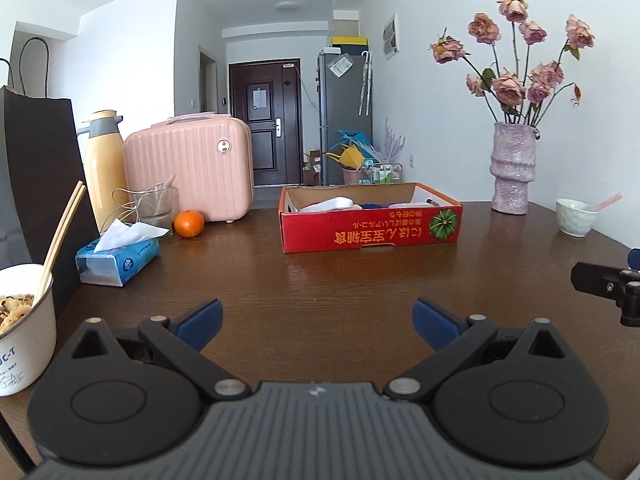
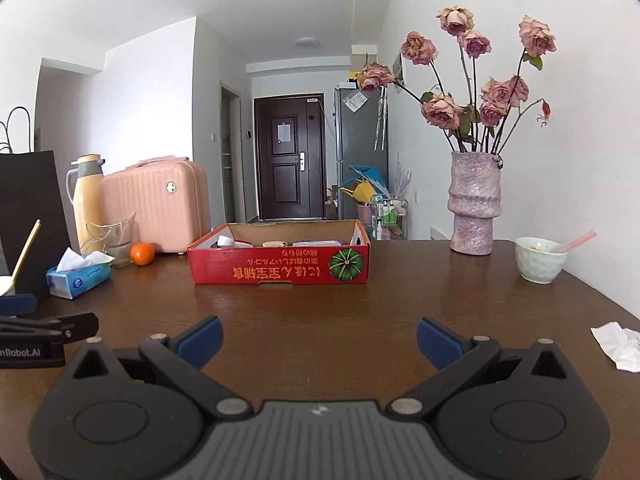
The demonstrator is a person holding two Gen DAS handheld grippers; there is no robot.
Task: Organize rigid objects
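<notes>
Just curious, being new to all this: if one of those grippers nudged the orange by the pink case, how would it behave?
The orange is round and sits loose on the table, so it would probably roll. Its skin looks smooth, so open fingers might slip off. It likely gives slightly under pressure.

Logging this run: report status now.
Left gripper open, empty. Right gripper open, empty. Red box ahead, untouched. Path clear.
</notes>
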